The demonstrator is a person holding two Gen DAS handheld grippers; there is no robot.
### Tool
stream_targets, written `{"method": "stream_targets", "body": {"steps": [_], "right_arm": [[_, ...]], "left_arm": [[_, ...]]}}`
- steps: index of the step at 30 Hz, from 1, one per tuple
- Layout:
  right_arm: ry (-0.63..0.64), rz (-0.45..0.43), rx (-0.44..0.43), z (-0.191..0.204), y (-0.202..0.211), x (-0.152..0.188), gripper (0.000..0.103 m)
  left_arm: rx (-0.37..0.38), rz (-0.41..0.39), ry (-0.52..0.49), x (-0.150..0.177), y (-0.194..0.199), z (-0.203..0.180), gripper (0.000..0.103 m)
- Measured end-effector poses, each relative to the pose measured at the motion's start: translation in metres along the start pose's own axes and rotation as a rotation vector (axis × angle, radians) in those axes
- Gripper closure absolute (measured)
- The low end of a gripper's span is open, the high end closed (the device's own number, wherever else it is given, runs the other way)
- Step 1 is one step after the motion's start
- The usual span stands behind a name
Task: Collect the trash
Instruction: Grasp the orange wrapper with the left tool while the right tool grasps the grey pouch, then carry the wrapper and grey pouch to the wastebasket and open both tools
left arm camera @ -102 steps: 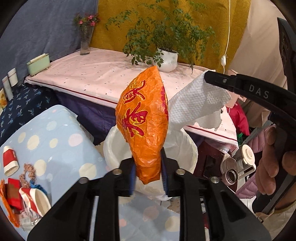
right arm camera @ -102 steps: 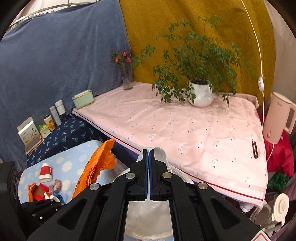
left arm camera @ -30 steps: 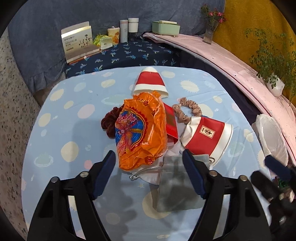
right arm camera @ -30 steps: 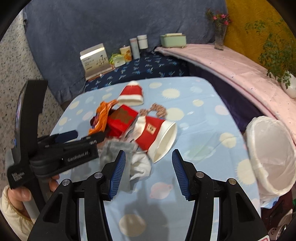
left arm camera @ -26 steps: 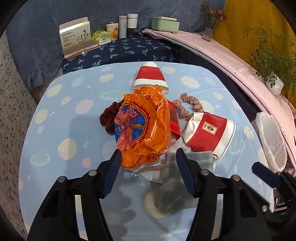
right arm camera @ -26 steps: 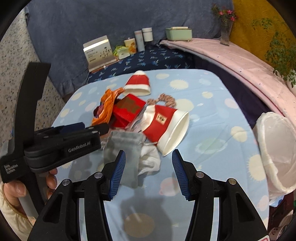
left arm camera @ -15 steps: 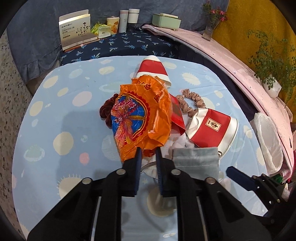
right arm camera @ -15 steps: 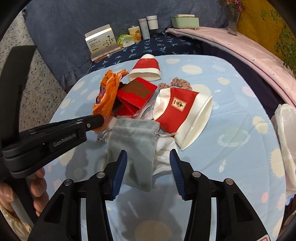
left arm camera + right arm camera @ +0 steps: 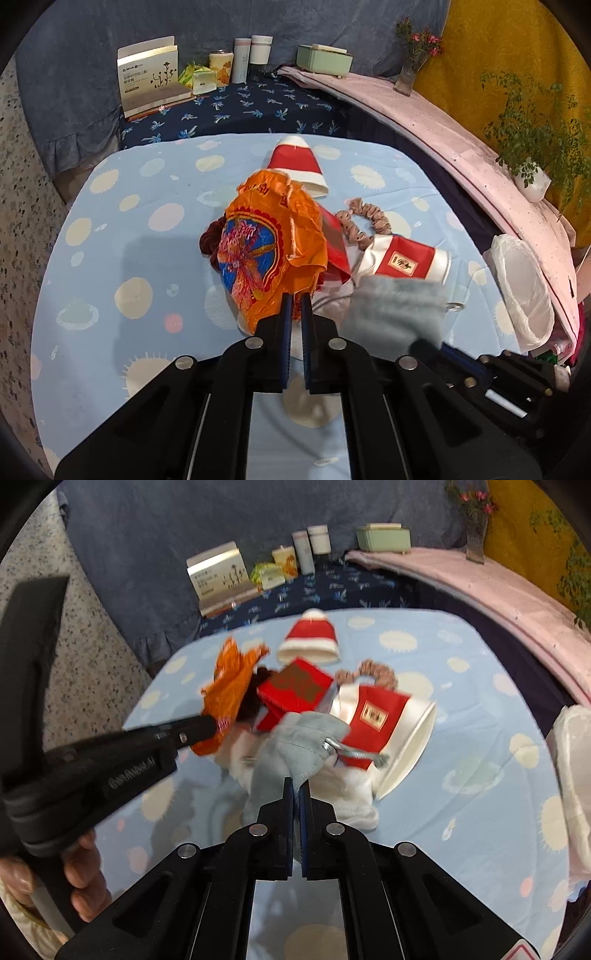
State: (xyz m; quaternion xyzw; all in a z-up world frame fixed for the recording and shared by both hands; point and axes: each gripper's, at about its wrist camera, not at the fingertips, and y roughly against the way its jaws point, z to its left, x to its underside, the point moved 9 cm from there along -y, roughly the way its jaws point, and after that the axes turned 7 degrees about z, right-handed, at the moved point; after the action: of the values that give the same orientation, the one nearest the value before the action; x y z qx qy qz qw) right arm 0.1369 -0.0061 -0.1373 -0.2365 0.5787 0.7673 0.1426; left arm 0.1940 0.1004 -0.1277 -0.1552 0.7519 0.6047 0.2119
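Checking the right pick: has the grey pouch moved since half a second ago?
Yes. The grey pouch, pinched in the right gripper, has lifted off the polka-dot cloth and now overlaps the red paper cup.

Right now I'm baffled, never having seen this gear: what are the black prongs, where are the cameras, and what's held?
No robot: a person holds a two-finger gripper in each hand, each with a fisheye camera looking along its fingers. The left view shows the left gripper shut on an orange bag. The right view shows the right gripper shut on a grey pouch, with the left tool and the person's hand at its side. On the dotted cloth lie two red-white cups, a red box, a scrunchie; a white-lined bin stands beside.
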Motion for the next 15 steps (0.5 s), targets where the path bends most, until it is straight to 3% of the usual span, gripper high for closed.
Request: {"method": "stream_targets", "body": {"steps": [15], "right_arm": [[-0.093,-0.255,0.04,-0.053,0.116,-0.048,0.1]], "left_arm": [[0.069,-0.106,-0.089,-0.027,0.053,-0.067,0.102]]}}
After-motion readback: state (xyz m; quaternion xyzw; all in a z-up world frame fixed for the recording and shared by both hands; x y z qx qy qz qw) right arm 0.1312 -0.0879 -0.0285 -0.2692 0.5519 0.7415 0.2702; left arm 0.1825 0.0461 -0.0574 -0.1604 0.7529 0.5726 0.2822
